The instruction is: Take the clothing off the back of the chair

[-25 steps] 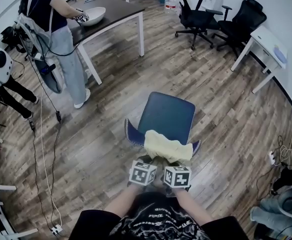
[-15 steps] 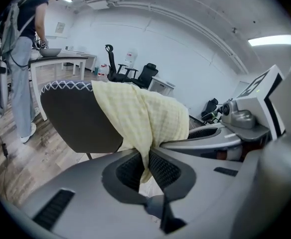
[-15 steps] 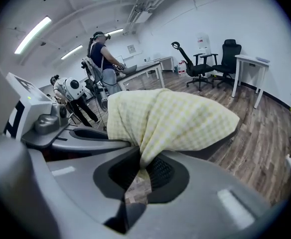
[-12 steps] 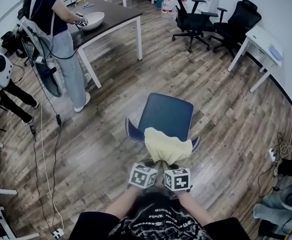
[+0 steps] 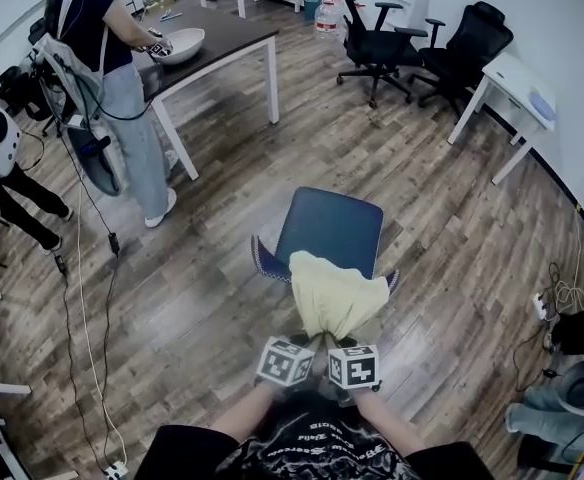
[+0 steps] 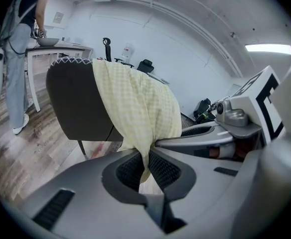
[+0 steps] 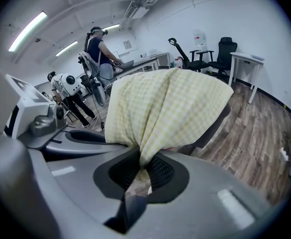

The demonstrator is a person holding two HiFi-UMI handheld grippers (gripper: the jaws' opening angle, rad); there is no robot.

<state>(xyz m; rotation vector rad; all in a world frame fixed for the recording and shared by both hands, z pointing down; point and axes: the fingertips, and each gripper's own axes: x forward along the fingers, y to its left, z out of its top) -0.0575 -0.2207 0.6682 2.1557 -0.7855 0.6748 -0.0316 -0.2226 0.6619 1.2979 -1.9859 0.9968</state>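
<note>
A pale yellow checked garment (image 5: 334, 294) hangs over the back of a dark blue chair (image 5: 329, 226) and stretches toward me. My left gripper (image 5: 307, 343) is shut on its lower edge, the cloth (image 6: 135, 108) pinched between the pads. Right beside it my right gripper (image 5: 334, 346) is shut on the same hem, with the cloth (image 7: 165, 108) bunched into its jaws. The chair back (image 6: 73, 101) still carries the garment's upper part. Both marker cubes sit close together just in front of my chest.
A person (image 5: 112, 58) stands at a dark-topped table (image 5: 222, 30) at the far left. Two black office chairs (image 5: 412, 43) and a white desk (image 5: 517, 93) stand at the far right. Cables (image 5: 87, 288) trail over the wooden floor on the left.
Both grippers have drawn back toward me with the garment's hem. The cloth now hangs longer off the chair back and is pulled tauter.
</note>
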